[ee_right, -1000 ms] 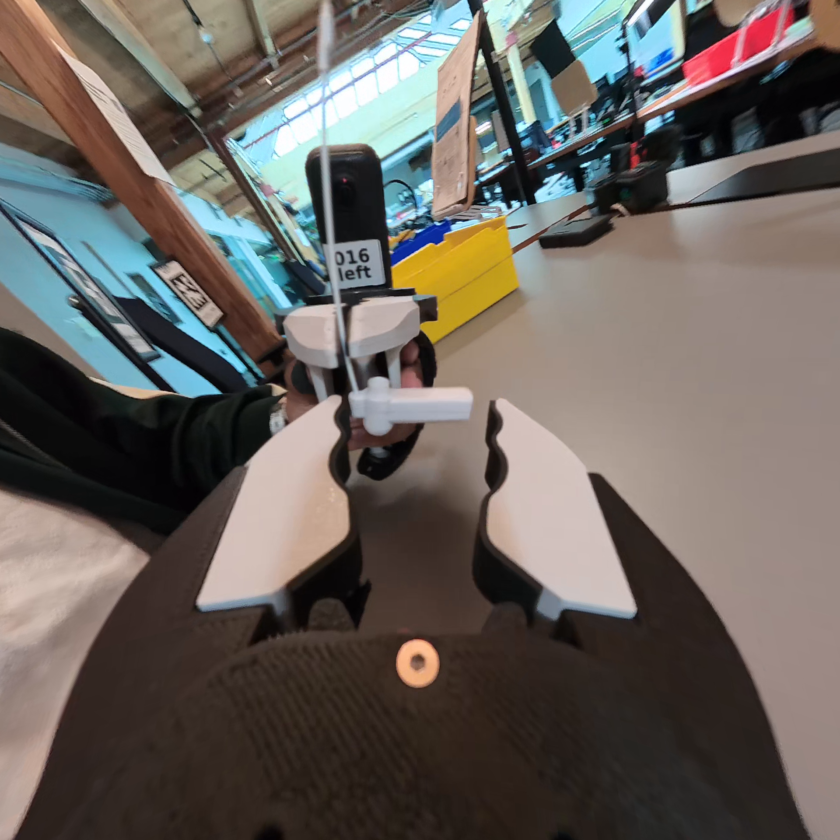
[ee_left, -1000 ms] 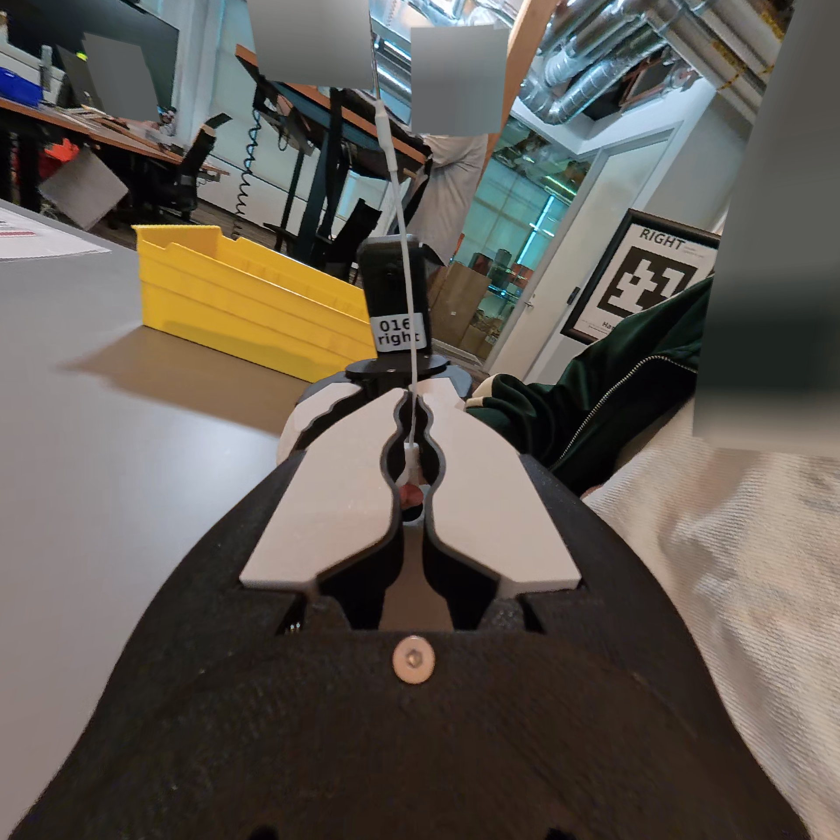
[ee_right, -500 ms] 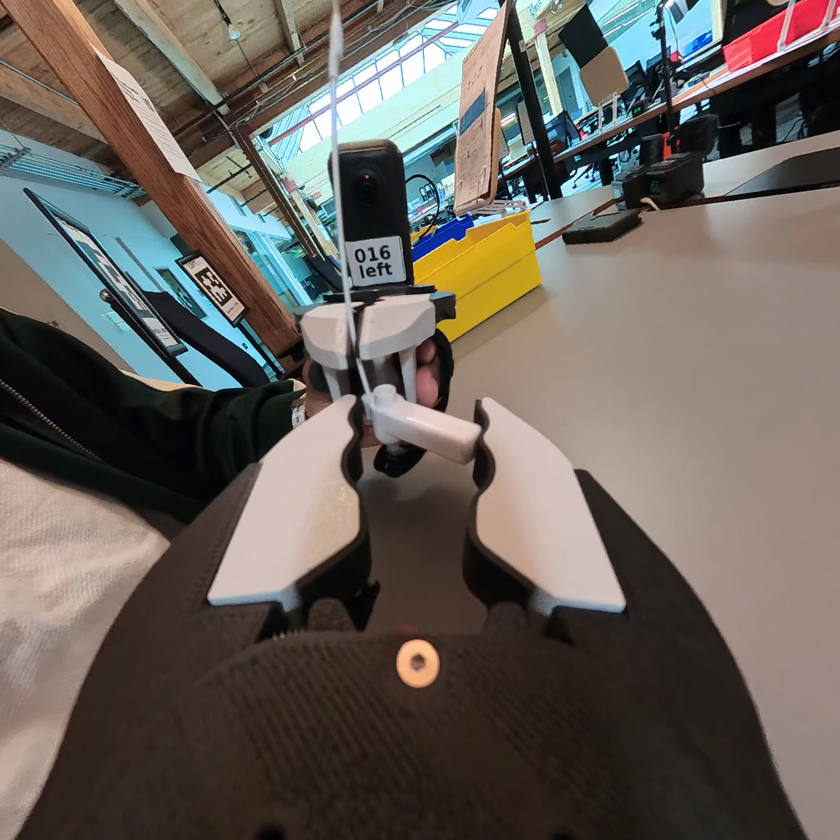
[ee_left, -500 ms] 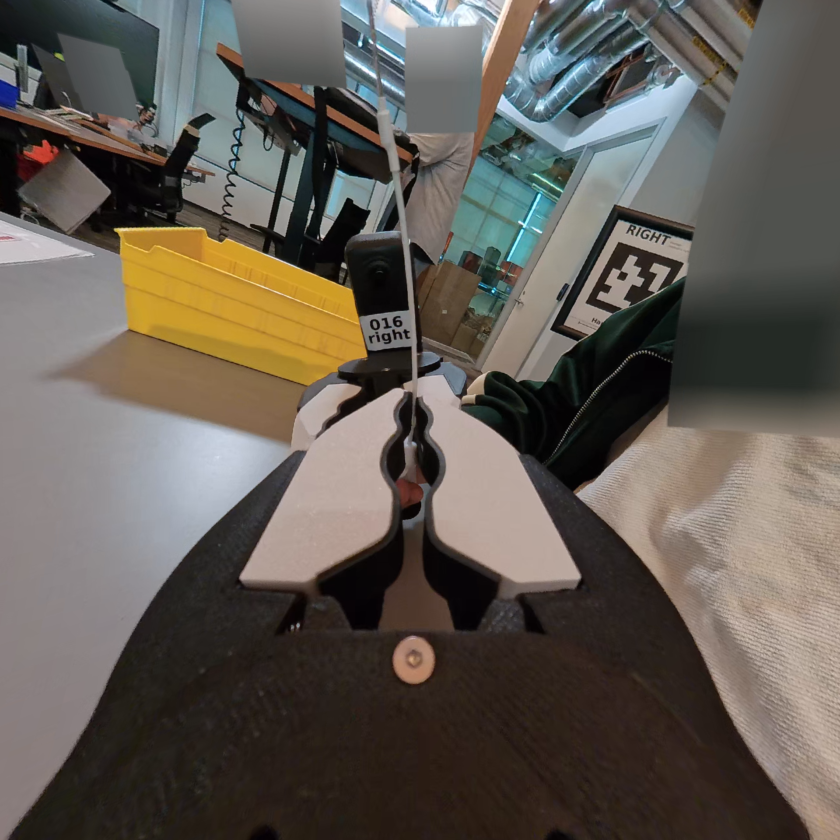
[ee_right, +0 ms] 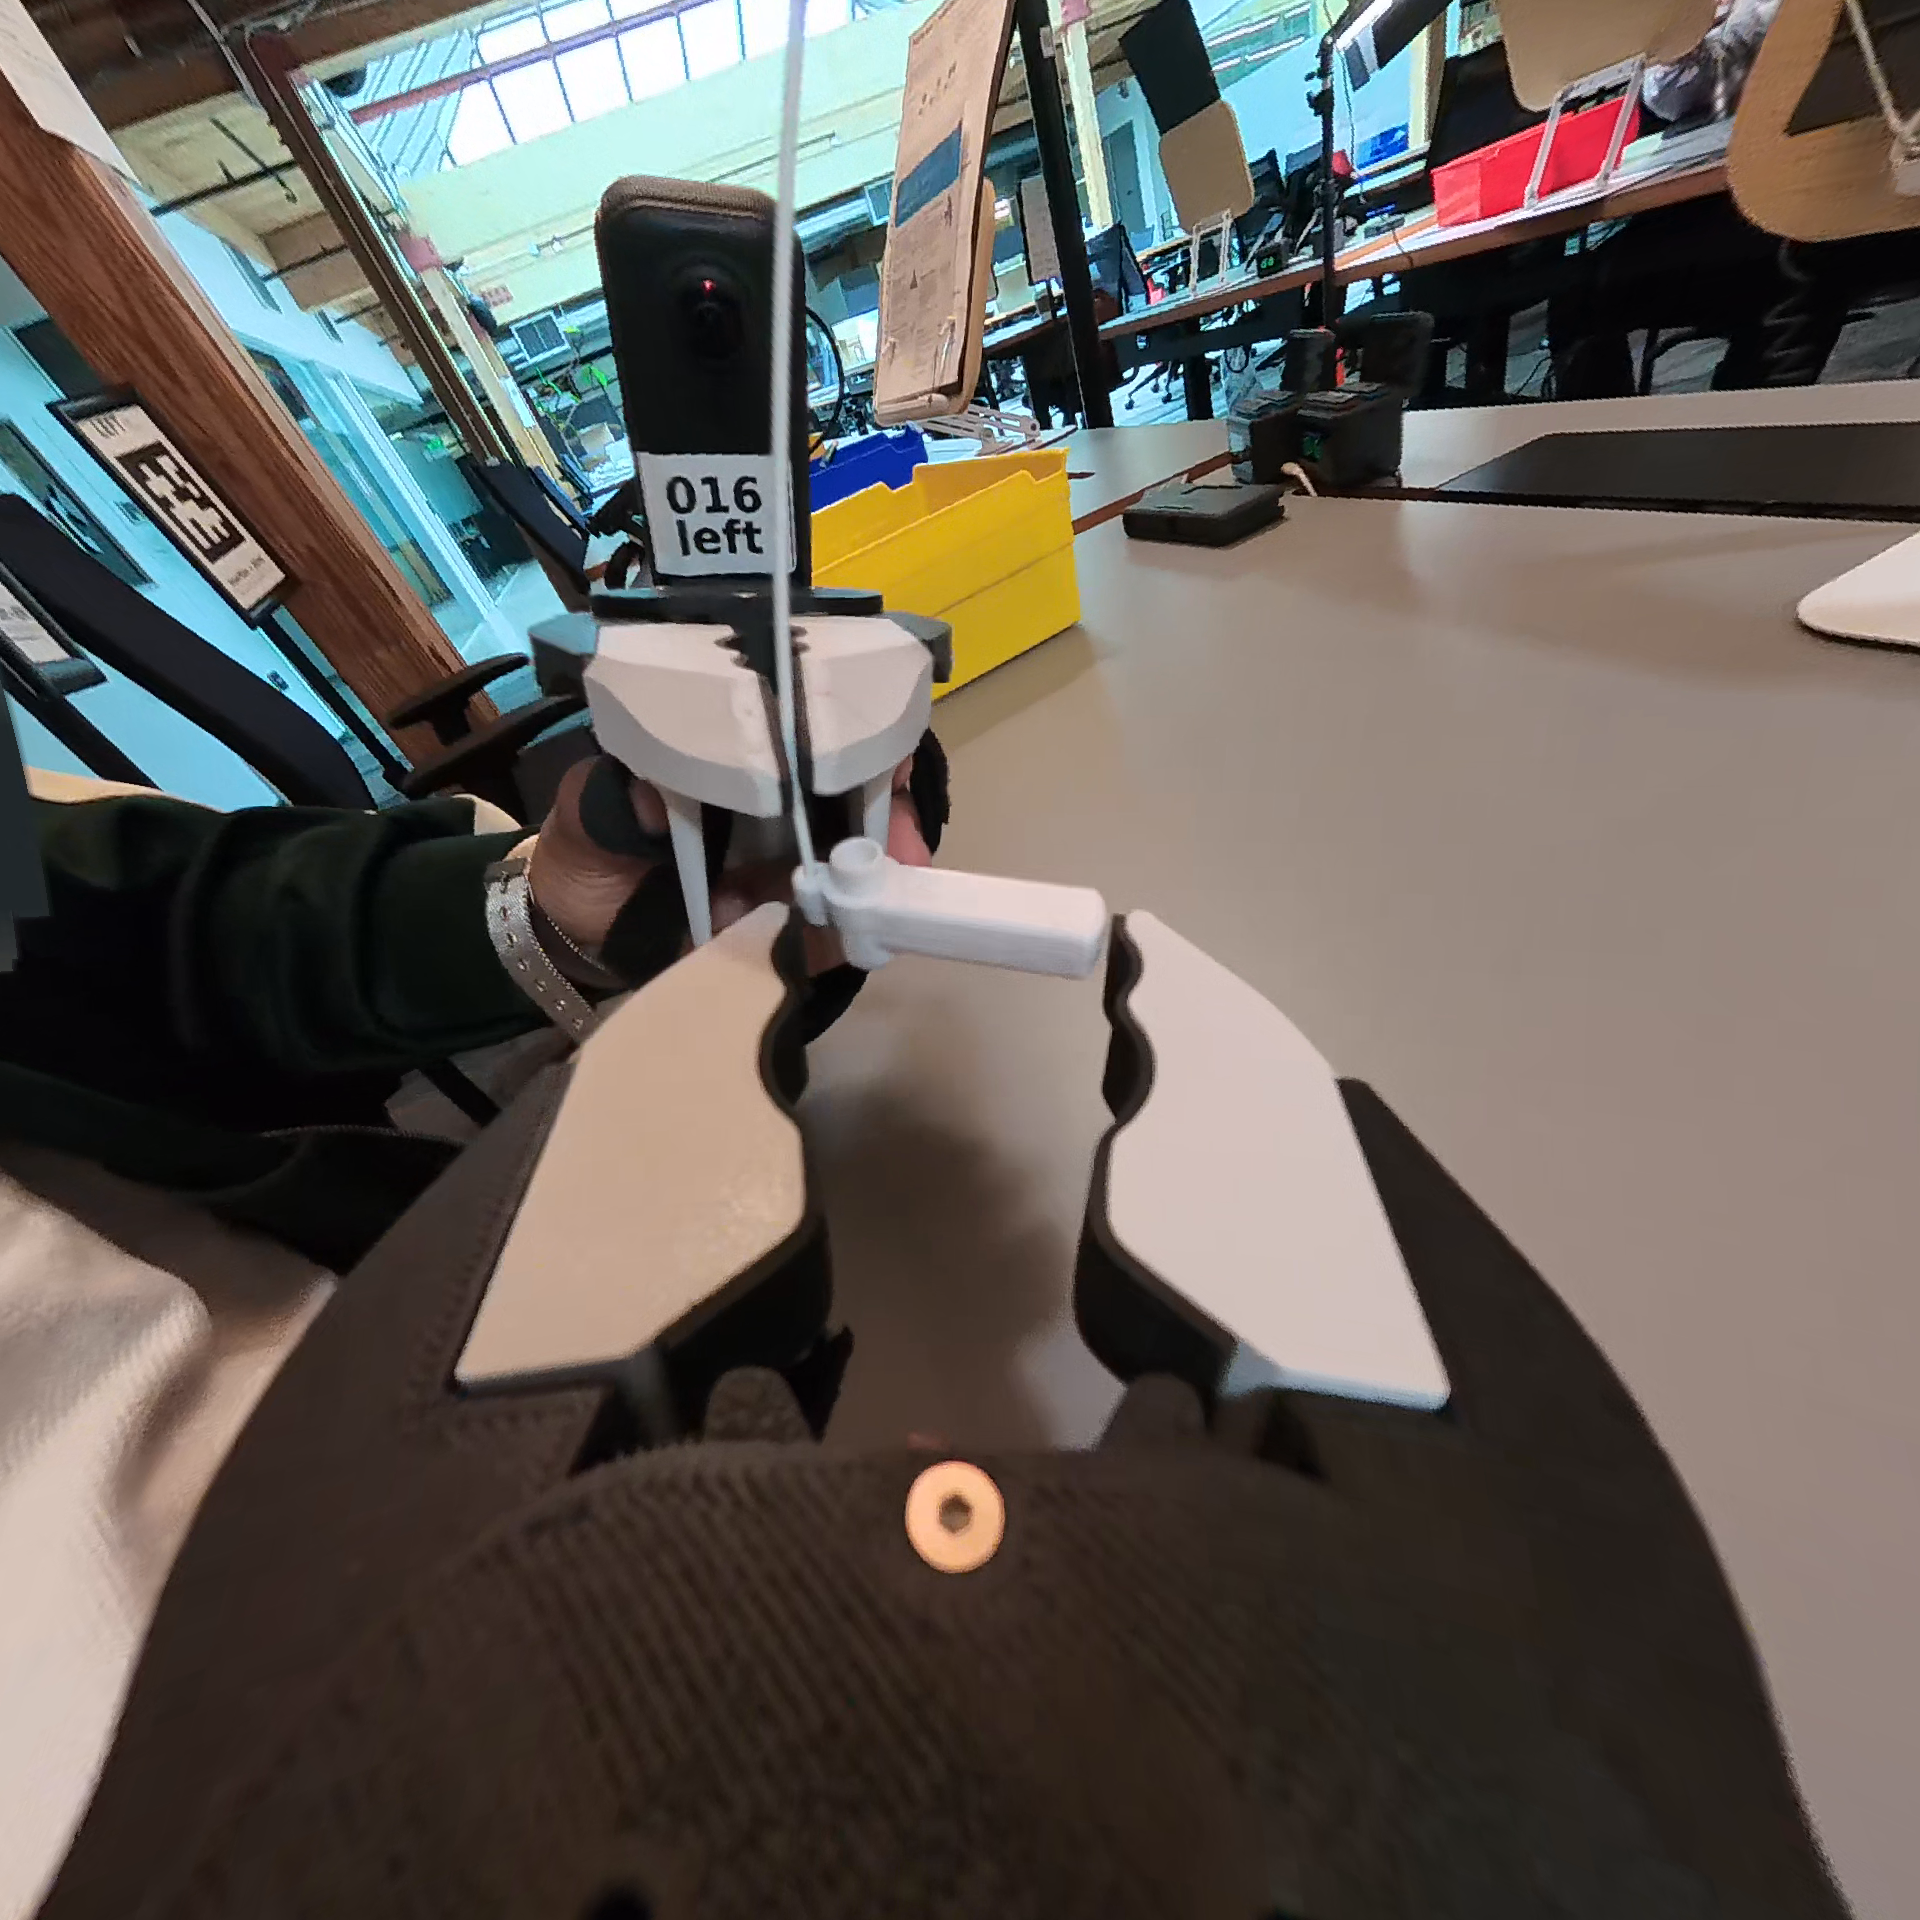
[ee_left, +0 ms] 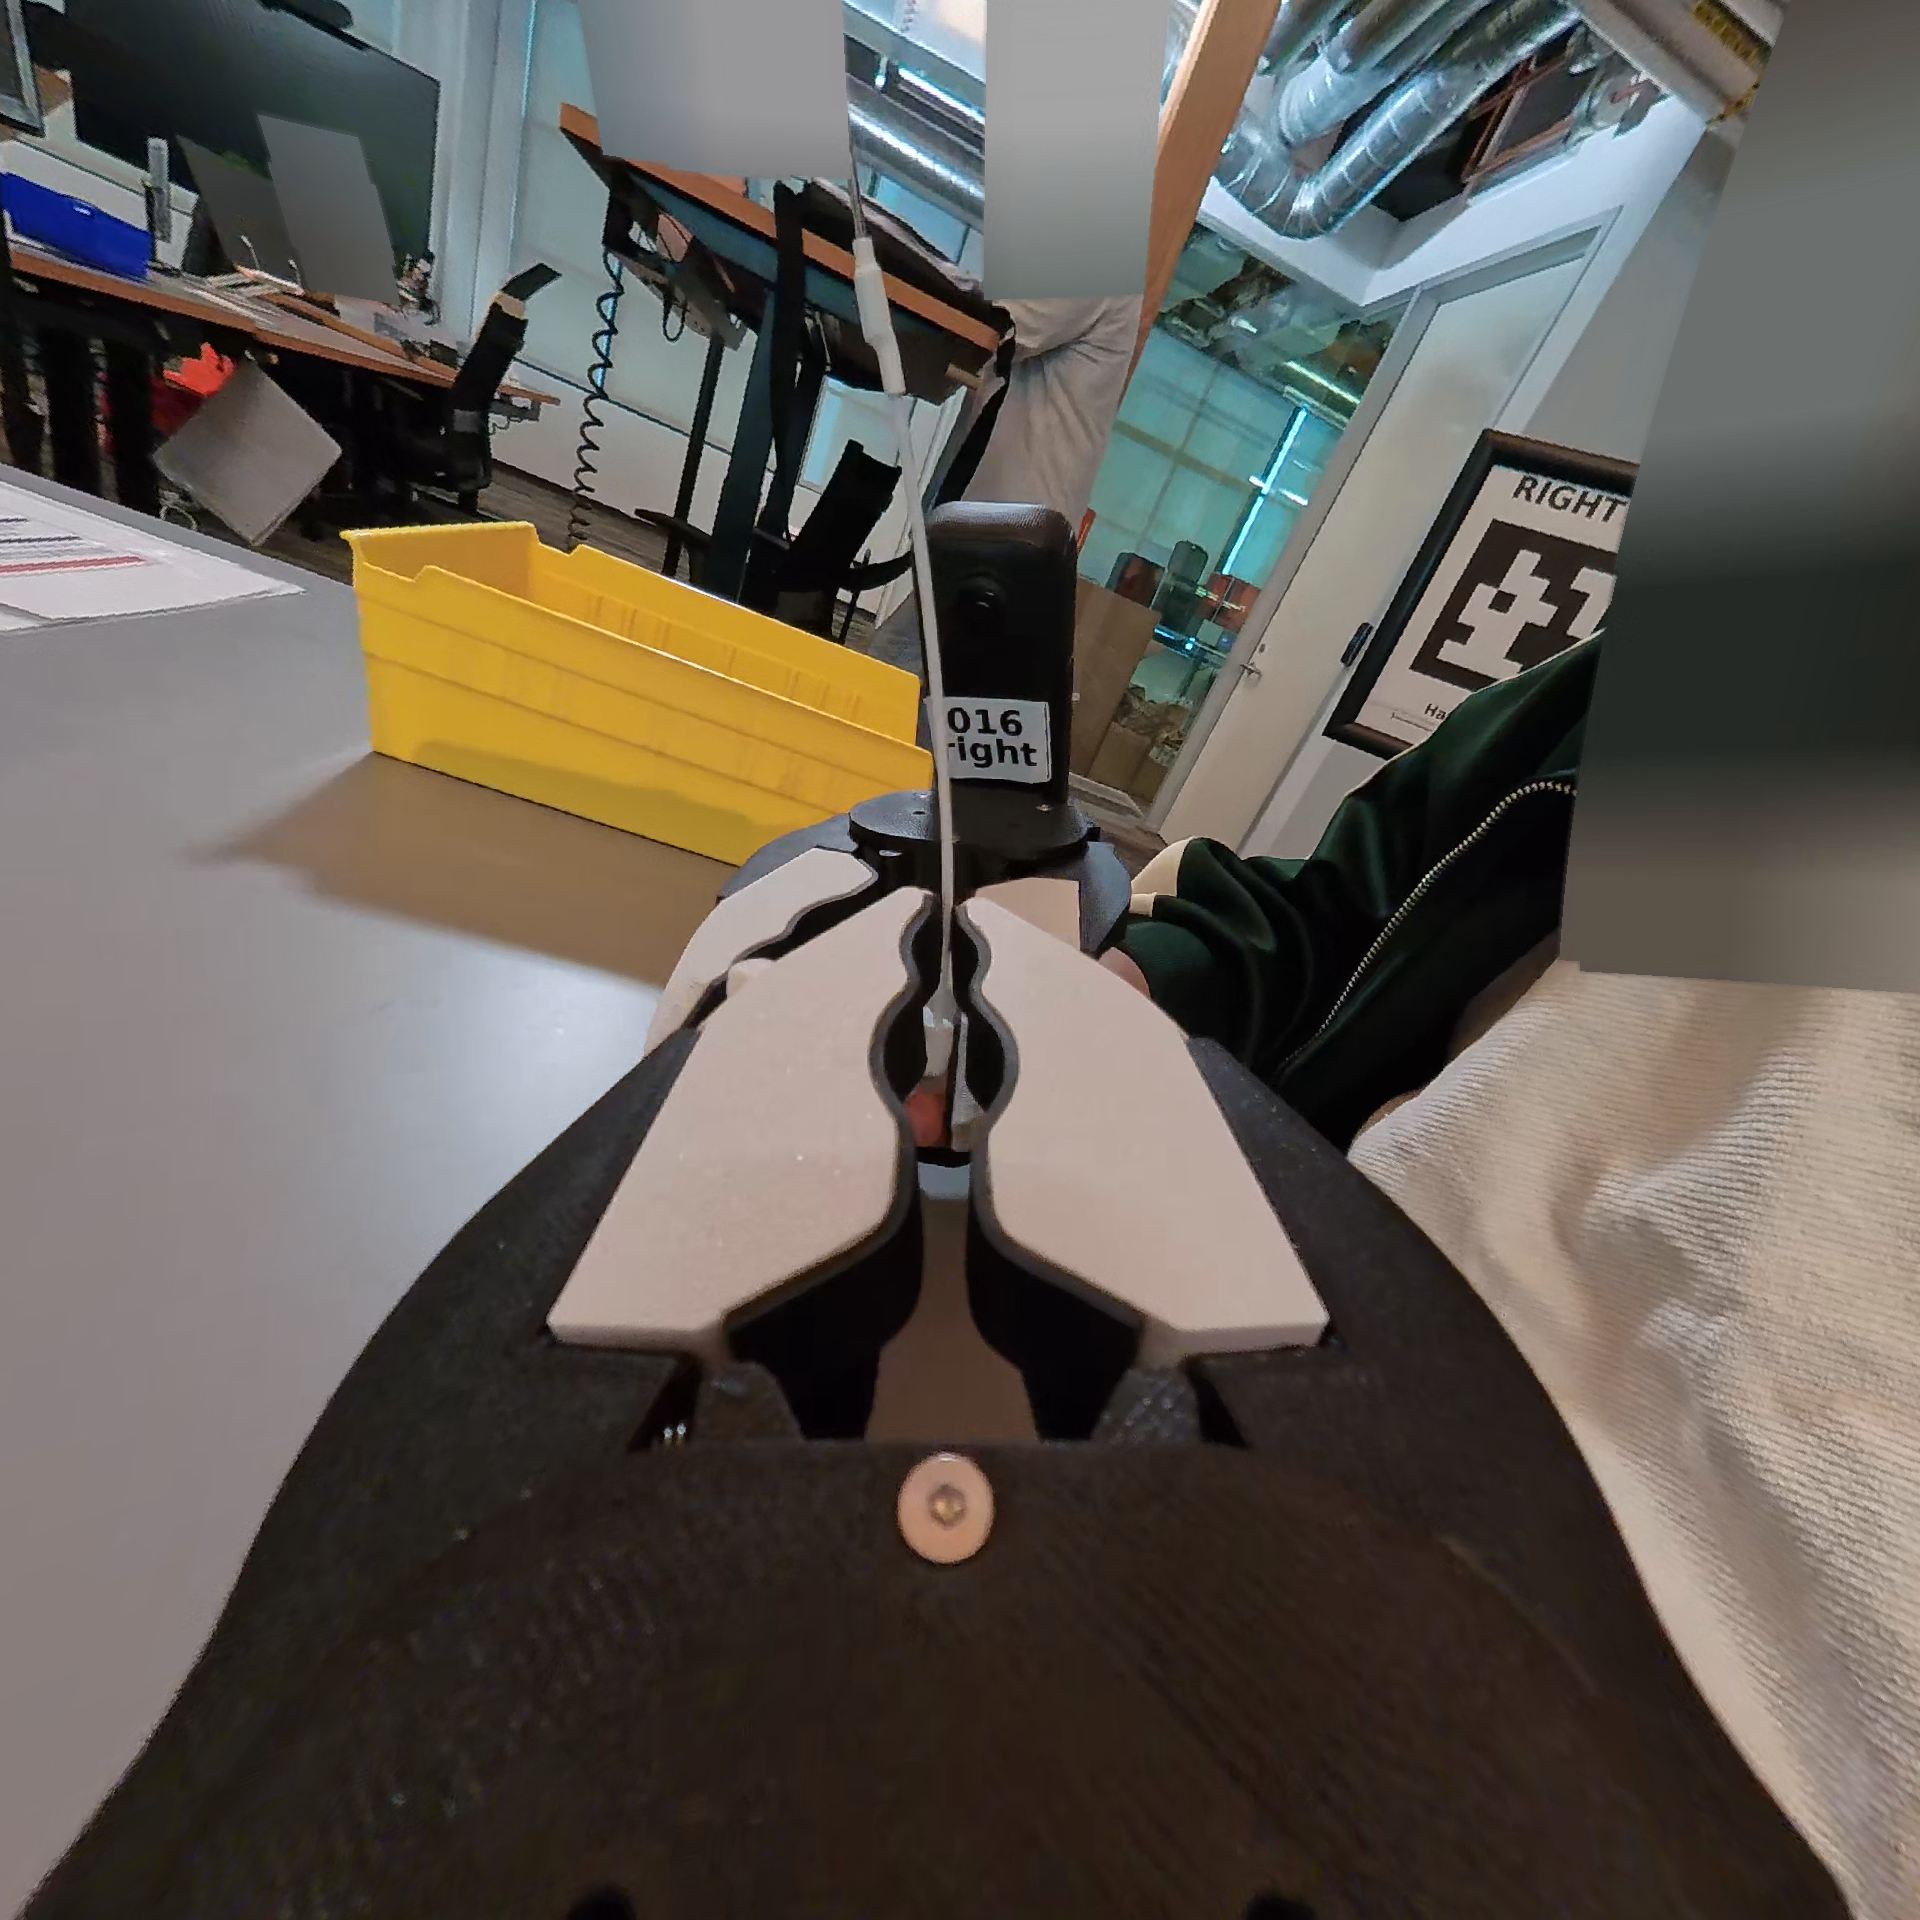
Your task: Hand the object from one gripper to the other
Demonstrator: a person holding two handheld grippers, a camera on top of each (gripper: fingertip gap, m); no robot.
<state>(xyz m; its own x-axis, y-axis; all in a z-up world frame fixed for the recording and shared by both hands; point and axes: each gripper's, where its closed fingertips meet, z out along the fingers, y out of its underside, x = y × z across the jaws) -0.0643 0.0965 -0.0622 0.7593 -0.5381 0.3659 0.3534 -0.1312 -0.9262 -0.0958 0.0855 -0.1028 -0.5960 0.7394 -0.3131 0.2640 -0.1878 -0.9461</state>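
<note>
A small white plastic bar (ee_right: 966, 920) with a round end hangs on a thin white cord (ee_right: 792, 416) that runs up out of view. My left gripper (ee_left: 948, 909) is shut on the cord and the bar's round end (ee_left: 938, 1039). In the right wrist view the left gripper (ee_right: 774, 717) faces me with its fingers together. My right gripper (ee_right: 951, 935) is open. The bar lies level between its two fingertips, its free end next to the right fingertip (ee_right: 1138, 935). In the left wrist view the right gripper's finger (ee_left: 774, 914) shows just behind the left fingers.
A yellow bin (ee_left: 623, 686) stands on the grey table (ee_left: 208, 987) beyond the grippers; it also shows in the right wrist view (ee_right: 956, 561). Black devices (ee_right: 1205, 509) and a white base (ee_right: 1870, 603) sit farther along the table. A person's dark green sleeve (ee_left: 1351, 935) is close. Across from one pair of fingers to the other is roughly 5 centimeters.
The two grippers have come closer together. The white bar has swung from slanting down to level and now sits at the right gripper's fingertips. The left gripper stays shut.
</note>
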